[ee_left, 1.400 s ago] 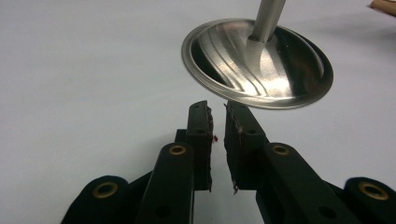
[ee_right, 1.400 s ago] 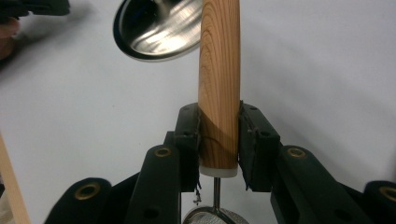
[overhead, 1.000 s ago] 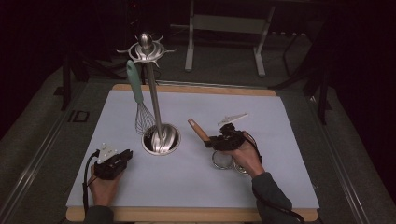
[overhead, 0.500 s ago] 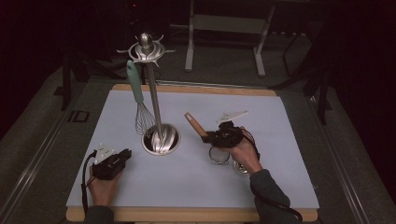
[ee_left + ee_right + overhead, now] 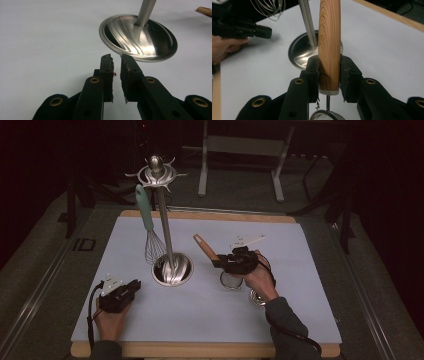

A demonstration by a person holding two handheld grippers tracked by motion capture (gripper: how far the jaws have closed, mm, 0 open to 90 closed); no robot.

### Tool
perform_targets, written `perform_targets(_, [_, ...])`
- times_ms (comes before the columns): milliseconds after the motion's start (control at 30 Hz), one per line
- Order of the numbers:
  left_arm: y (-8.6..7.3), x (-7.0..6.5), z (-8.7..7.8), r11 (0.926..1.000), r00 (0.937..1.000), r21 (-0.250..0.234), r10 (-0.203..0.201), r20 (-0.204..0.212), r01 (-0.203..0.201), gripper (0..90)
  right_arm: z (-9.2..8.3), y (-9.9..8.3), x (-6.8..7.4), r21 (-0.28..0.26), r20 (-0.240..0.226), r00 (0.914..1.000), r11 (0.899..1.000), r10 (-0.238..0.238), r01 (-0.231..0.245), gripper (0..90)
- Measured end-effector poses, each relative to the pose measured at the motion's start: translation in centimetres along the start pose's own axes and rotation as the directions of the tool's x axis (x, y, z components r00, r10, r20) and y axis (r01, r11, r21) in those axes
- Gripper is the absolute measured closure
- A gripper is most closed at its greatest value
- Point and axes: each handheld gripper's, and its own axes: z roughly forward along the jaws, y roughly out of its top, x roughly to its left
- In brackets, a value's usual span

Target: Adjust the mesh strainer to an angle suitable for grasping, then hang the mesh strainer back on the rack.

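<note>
My right gripper (image 5: 216, 261) (image 5: 329, 60) is shut on the wooden handle (image 5: 204, 246) (image 5: 329, 37) of a small metal strainer. The handle tilts up toward the stand, and the mesh bowl (image 5: 231, 281) (image 5: 327, 116) hangs below the jaws just over the mat. A steel utensil stand (image 5: 172, 269) (image 5: 140, 37) rises left of it, with a teal-handled whisk (image 5: 150, 237) hung from its top hooks. My left gripper (image 5: 134, 285) (image 5: 116, 58) rests on the mat near the stand's base, jaws nearly together with nothing between them.
A white mat on a wooden board (image 5: 200, 350) covers the table. A round metal object (image 5: 257, 297) lies under the right forearm. Dark floor and a metal frame (image 5: 240, 150) lie beyond the far edge.
My right gripper has carried the strainer a little to the left, toward the stand, raising the handle's tip. The left gripper has stayed put.
</note>
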Motion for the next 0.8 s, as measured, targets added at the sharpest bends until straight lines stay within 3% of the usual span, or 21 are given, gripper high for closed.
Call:
perform_targets(400, [0.0,0.0,0.0,1.0000,1.0000,-0.001,0.007,-0.001,-0.007,80.3,0.0,2.0,1.1,-0.017,-0.046,0.9950,0.996,-0.089,0.088,70.7])
perform_targets(800, [0.0,0.0,0.0,1.0000,1.0000,-0.003,0.003,-0.004,-0.003,80.2,-0.8,3.9,1.6,-0.073,-0.078,0.9882,0.989,-0.132,0.126,70.7])
